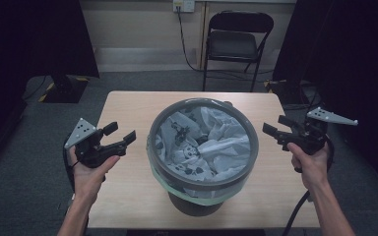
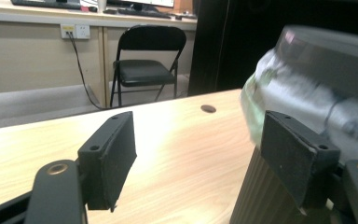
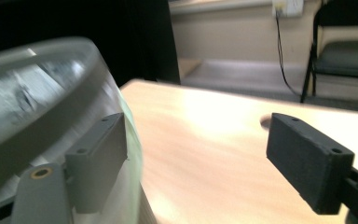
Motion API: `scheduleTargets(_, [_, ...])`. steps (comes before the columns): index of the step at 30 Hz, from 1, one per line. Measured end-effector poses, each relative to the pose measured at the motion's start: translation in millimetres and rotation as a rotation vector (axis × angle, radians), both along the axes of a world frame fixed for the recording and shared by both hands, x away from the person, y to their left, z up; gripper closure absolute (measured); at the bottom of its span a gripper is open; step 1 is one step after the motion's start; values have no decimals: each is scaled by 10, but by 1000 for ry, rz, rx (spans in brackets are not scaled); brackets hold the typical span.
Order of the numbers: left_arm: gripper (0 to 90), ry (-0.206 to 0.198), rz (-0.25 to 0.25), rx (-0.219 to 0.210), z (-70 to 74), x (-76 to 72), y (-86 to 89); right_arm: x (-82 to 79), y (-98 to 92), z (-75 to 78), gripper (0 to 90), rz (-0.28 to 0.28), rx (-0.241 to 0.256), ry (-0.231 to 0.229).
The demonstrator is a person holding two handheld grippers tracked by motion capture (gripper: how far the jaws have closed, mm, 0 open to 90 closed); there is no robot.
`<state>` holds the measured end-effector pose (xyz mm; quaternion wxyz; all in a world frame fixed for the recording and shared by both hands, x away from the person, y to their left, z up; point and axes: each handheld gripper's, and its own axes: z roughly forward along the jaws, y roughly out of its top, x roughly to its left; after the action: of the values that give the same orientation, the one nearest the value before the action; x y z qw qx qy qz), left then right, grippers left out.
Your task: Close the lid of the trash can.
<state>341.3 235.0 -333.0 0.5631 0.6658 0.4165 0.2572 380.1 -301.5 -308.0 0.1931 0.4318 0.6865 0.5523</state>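
Note:
A dark grey waste bin (image 1: pixel 203 147) stands mid-table, lined with a white printed plastic bag (image 1: pixel 202 140) whose edge folds over the rim under a grey ring. My left gripper (image 1: pixel 119 132) is held just left of the bin, open, nothing between its jaws. My right gripper (image 1: pixel 277 125) is held just right of the bin, also open and empty. In the left gripper view the bin (image 2: pixel 307 93) rises at the right behind the open gripper (image 2: pixel 200 158). In the right gripper view the bin (image 3: pixel 42 102) fills the left side beside the open gripper (image 3: pixel 205 163).
The light wooden table (image 1: pixel 128 172) has a small cable hole (image 2: pixel 208 108) near its far edge. A black folding chair (image 1: pixel 236 42) stands beyond the table by a wall socket (image 1: pixel 183 5) with a hanging cord. Dark curtains hang at both sides.

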Motion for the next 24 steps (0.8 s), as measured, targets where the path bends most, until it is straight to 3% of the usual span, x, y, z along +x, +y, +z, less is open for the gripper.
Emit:
scheduleTargets(3, [260,23,-17,15,-100,0,12,-16,-21,-131,174,-10,-28,36])
scheduleTargets(5, [249,53,-8,64,-184,13,25,-34,-24,-219,164,-19,-41,54])
scheduleTargets(7, [232,93,-5,85,-290,26,59,-44,-21,-310,162,-26,-50,73])
scheduleTargets(12, [221,143,23,104,-481,41,136,-68,-14,-516,166,-42,-52,117])
scheduleTargets(14, [217,158,32,83,-536,52,160,-73,-13,-595,166,-46,-59,131])
scheduleTargets(19, [186,191,30,109,-658,57,186,-73,-2,-813,163,-85,-159,186])
scheduleTargets(24, [168,235,2,183,-860,11,183,-97,-8,-1078,164,-95,-215,240])
